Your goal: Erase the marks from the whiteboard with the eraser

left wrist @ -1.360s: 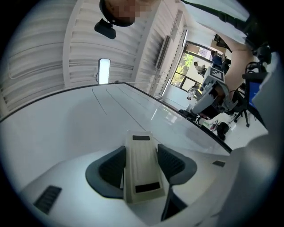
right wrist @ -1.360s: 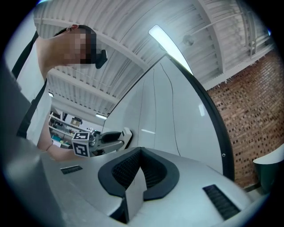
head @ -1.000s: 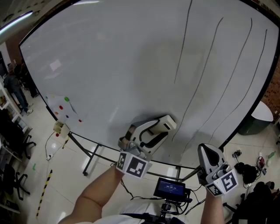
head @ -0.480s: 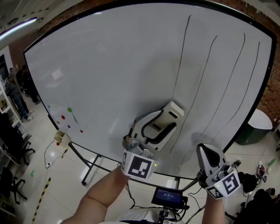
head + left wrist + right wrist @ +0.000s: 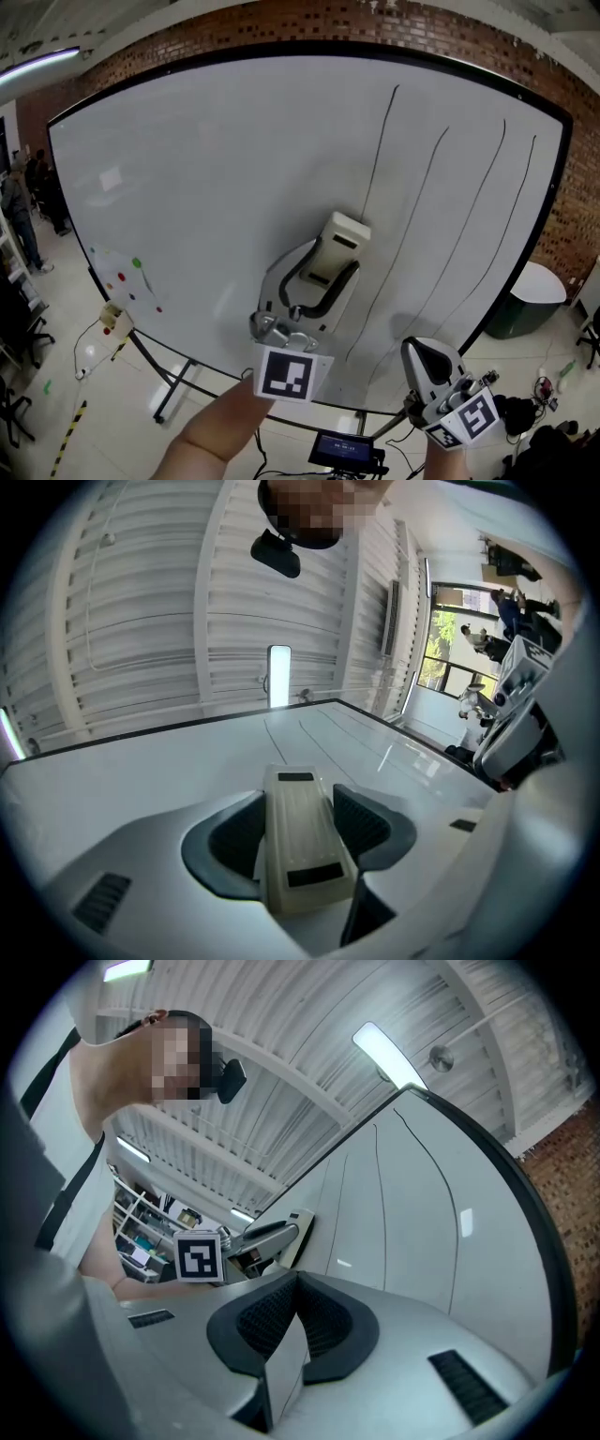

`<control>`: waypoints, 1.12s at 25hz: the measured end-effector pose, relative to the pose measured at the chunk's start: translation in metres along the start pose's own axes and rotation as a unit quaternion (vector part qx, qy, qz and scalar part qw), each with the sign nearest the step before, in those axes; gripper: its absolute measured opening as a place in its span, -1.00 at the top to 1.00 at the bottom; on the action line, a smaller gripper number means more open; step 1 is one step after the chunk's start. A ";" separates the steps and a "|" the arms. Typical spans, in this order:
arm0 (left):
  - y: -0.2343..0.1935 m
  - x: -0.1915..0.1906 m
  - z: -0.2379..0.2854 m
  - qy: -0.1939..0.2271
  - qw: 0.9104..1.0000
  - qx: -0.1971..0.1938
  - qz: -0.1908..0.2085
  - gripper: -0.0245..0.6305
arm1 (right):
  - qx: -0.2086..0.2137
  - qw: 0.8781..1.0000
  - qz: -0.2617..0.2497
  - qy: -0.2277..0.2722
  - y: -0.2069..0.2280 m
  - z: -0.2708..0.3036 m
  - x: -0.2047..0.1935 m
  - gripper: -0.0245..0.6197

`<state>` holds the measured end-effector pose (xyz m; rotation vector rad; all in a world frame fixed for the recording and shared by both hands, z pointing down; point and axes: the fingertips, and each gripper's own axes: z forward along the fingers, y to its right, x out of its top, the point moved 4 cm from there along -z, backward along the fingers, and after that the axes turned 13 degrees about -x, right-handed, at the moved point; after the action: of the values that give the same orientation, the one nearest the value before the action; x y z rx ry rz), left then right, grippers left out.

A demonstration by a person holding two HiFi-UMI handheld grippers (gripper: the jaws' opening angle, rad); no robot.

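Now the left hand-held gripper [image 5: 326,269] clamps the eraser [image 5: 341,236].

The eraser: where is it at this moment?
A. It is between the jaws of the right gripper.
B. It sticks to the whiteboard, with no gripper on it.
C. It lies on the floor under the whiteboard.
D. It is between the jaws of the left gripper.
D: the left gripper view shows the cream eraser clamped between the jaws of the left gripper, while the right gripper has its jaws shut on nothing.
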<state>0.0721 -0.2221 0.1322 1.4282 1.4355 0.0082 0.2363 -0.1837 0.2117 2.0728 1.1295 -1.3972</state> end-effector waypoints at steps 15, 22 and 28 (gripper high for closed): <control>0.018 0.003 0.005 0.013 0.999 -0.002 0.039 0.13 | 0.020 0.999 -0.025 0.021 0.006 0.013 0.028 0.86; -0.017 0.043 0.029 0.052 0.998 -0.005 0.028 0.13 | 0.020 0.999 -0.041 0.026 0.009 0.015 0.046 0.86; -0.020 0.041 0.031 0.024 1.000 0.007 -0.007 0.13 | 0.028 0.999 -0.034 0.027 0.012 0.015 0.044 0.86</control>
<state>0.0892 -0.2177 0.0804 1.4367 1.4882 0.0238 0.2453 -0.1833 0.1641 2.1419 1.2063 -1.4265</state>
